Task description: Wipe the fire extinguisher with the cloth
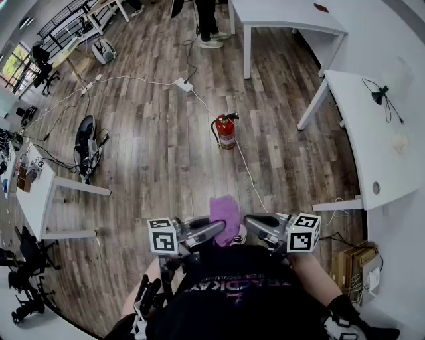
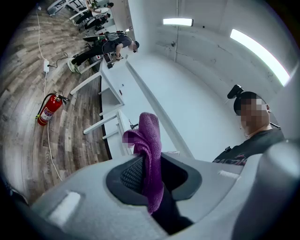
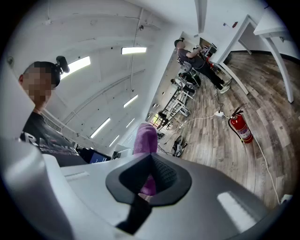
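A red fire extinguisher [image 1: 226, 131] stands upright on the wood floor, well ahead of both grippers and apart from them; it also shows as the extinguisher [image 2: 49, 109] and the extinguisher [image 3: 240, 126]. A purple cloth [image 1: 224, 214] hangs bunched between the two grippers, close to the person's chest. My left gripper [image 1: 218, 230] points right and is shut on the cloth [image 2: 149, 140], which sticks out past its jaws. My right gripper [image 1: 250, 223] points left, its jaws shut, with the cloth [image 3: 145, 138] just beyond its tips.
A white cable [image 1: 247, 174] runs across the floor past the extinguisher to a power strip [image 1: 183, 84]. White tables stand at the right [image 1: 372, 133], the back [image 1: 285, 16] and the left [image 1: 40, 192]. A person's legs [image 1: 207, 23] stand at the back. Cardboard boxes [image 1: 355, 262] sit at the right.
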A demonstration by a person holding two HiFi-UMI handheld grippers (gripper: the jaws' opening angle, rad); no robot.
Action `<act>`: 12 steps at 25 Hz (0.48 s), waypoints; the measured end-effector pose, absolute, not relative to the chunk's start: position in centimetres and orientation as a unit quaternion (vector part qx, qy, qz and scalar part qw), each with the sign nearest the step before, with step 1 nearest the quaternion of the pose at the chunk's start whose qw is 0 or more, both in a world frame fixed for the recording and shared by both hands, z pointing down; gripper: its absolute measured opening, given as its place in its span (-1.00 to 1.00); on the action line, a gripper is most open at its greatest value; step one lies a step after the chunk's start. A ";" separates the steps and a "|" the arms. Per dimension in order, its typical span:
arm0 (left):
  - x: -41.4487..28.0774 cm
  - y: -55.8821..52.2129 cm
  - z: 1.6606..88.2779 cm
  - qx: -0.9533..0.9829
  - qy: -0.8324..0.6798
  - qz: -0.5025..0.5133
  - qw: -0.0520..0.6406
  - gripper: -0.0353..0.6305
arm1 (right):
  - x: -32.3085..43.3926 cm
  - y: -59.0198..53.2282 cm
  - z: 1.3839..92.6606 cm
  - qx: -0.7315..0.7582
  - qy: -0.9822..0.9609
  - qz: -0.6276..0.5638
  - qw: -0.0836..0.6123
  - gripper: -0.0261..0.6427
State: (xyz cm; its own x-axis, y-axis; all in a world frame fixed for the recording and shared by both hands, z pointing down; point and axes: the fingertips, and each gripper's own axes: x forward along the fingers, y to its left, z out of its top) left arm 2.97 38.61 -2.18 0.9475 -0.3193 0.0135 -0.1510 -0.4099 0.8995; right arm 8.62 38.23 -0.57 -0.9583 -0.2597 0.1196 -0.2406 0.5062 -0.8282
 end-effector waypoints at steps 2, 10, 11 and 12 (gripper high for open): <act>3.2 38.4 -2.1 0.836 -0.140 -0.079 0.524 -0.69 | 8.8 38.0 -0.5 -0.146 0.867 -0.476 0.011 -0.92; 3.3 38.1 -2.0 0.835 -0.142 -0.079 0.526 -0.69 | 8.8 37.8 -0.6 -0.142 0.870 -0.471 0.009 -0.91; 3.2 38.0 -2.0 0.835 -0.142 -0.079 0.526 -0.69 | 8.8 37.7 -0.5 -0.143 0.871 -0.471 0.009 -0.91; 3.2 38.0 -2.0 0.835 -0.141 -0.079 0.526 -0.69 | 8.8 37.7 -0.4 -0.143 0.870 -0.471 0.009 -0.92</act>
